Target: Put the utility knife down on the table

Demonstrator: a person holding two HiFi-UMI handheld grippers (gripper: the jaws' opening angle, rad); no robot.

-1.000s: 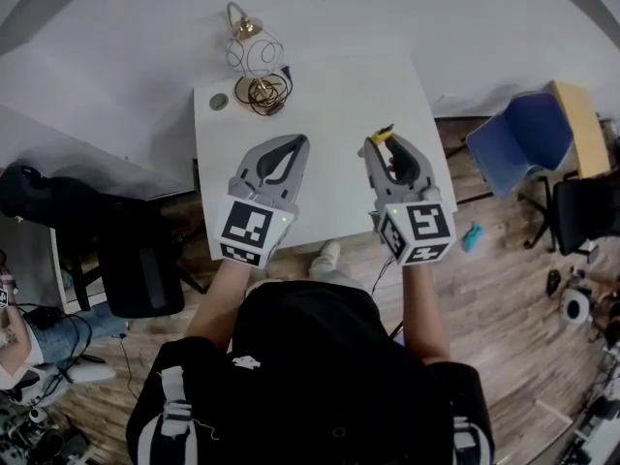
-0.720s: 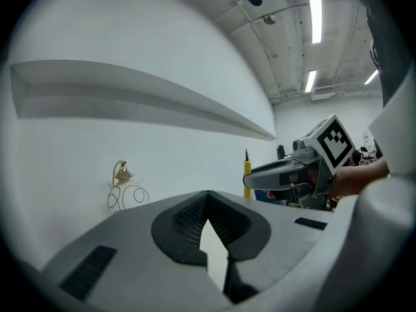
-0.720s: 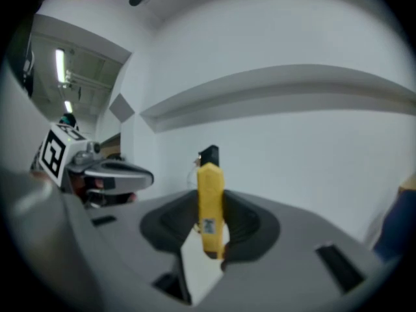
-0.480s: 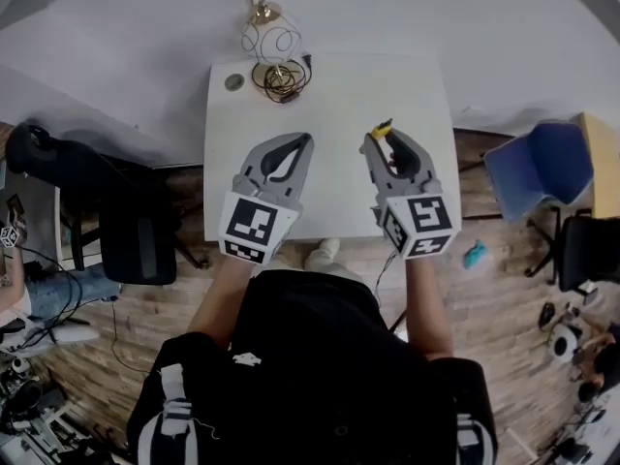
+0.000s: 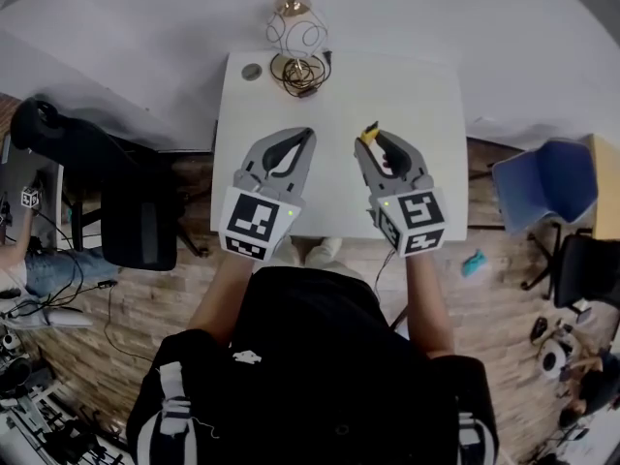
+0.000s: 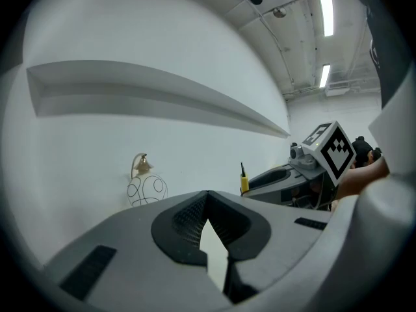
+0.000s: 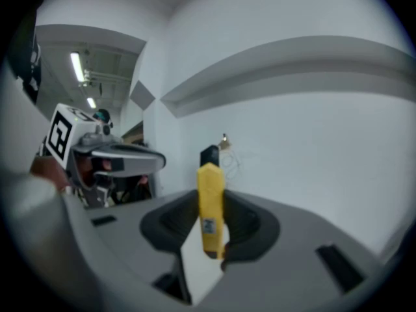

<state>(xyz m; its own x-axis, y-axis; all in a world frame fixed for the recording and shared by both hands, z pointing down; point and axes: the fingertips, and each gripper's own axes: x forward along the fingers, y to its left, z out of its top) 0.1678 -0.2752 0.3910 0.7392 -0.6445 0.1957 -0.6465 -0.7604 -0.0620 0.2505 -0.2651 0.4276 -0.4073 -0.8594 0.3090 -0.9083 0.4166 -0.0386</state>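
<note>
The yellow utility knife (image 7: 209,194) with a black tip stands upright between the jaws of my right gripper (image 7: 211,207), which is shut on it. In the head view the right gripper (image 5: 373,139) hovers over the middle of the white table (image 5: 431,105), and the utility knife (image 5: 368,133) pokes out past its tips. My left gripper (image 5: 306,137) is beside it to the left, also over the table. Its jaws meet at the tips with nothing between them. The left gripper view looks over the left gripper (image 6: 208,195) and shows the utility knife (image 6: 244,182) to its right.
A brass wire-globe lamp (image 5: 298,46) and a small round disc (image 5: 252,71) sit at the table's far edge by the white wall. A black chair (image 5: 136,211) stands left of the table and a blue chair (image 5: 542,187) right, on the wooden floor.
Both grippers have come lower over the table and a little closer together, the right one more. The knife stays gripped. The head view has shifted, so the table sits further right.
</note>
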